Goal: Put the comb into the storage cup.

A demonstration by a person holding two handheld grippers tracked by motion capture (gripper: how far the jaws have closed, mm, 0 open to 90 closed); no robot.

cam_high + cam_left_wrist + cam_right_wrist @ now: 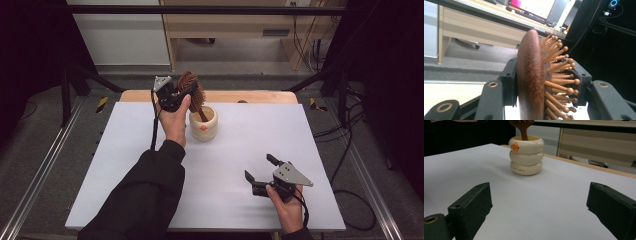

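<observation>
Wooden hairbrush (531, 80) handle hidden in cup (203, 125)

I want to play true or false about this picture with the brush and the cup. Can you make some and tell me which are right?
1. The left hand-held gripper is clamped on the wooden hairbrush. True.
2. The brush handle goes down into the cream cup. True.
3. The right hand-held gripper is holding the cup. False: its jaws are open and it sits apart from the cup, over the white table sheet.
4. The cup lies on its side. False: it stands upright.
</observation>
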